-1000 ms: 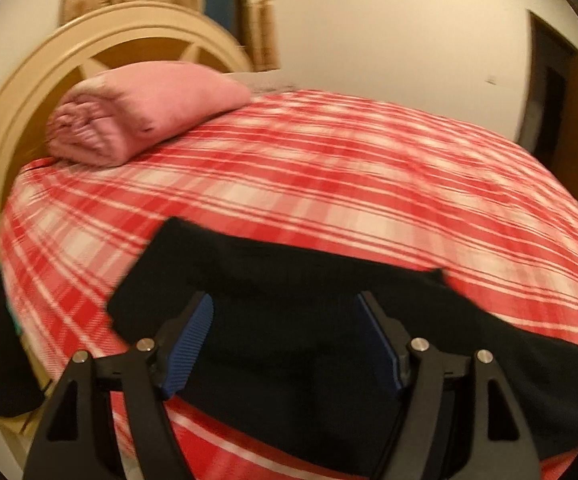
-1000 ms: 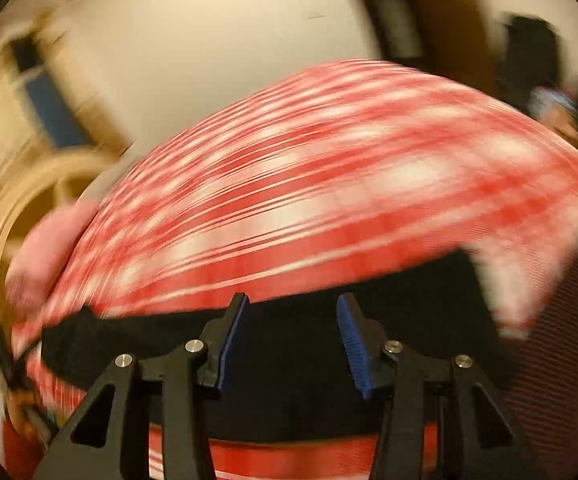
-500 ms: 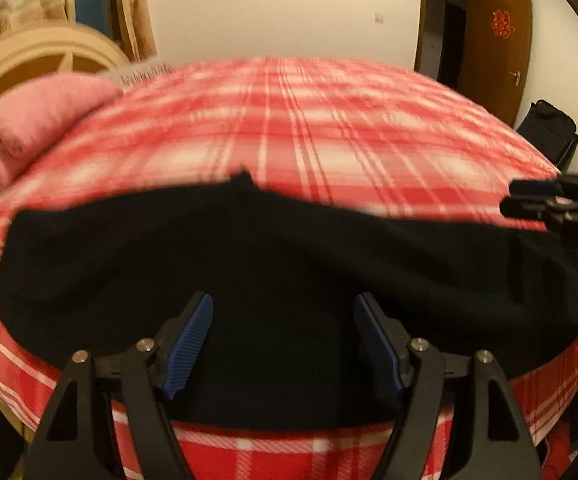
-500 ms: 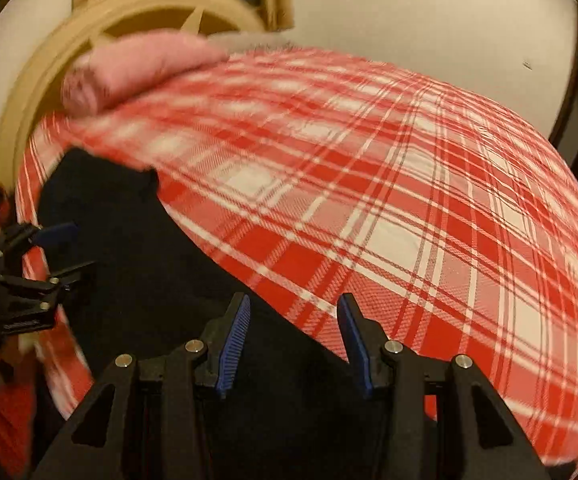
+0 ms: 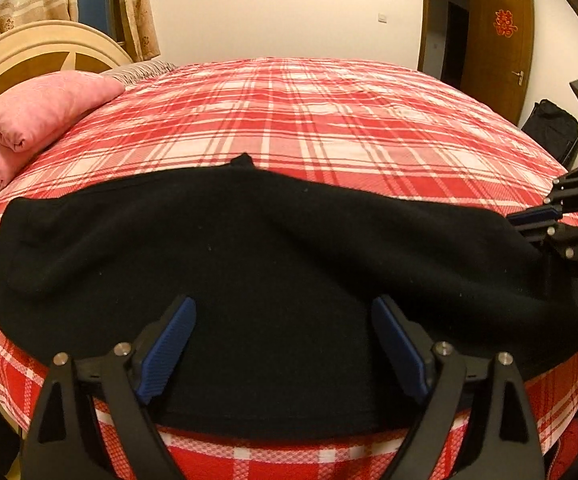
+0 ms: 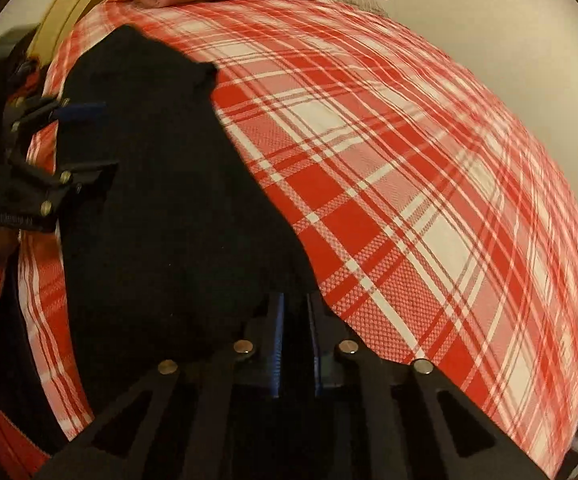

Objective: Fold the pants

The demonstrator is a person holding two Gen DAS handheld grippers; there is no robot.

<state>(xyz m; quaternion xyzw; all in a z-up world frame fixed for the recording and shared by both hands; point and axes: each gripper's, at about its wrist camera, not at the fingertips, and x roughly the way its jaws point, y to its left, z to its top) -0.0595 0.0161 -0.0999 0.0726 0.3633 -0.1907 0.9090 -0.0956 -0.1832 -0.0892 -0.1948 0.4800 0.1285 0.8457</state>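
Observation:
Black pants [image 5: 273, 264] lie flat along the near edge of a bed with a red plaid sheet [image 5: 309, 120]. My left gripper [image 5: 285, 336] is open, its blue pads just above the middle of the pants. My right gripper [image 6: 295, 312] is shut on the right end of the pants [image 6: 161, 208], the cloth pinched between its pads. In the left wrist view the right gripper [image 5: 537, 218] shows at the pants' right end. In the right wrist view the left gripper [image 6: 85, 140] shows open over the pants at the left.
A folded pink blanket [image 5: 29, 120] lies at the head of the bed by the cream headboard [image 5: 29, 56]. A brown door [image 5: 497, 48] and a black bag [image 5: 553, 128] are at the far right. The plaid sheet [image 6: 409, 160] stretches beyond the pants.
My right gripper has dropped to the pants' right end and closed on the cloth. My left gripper has stayed open over the middle of the pants.

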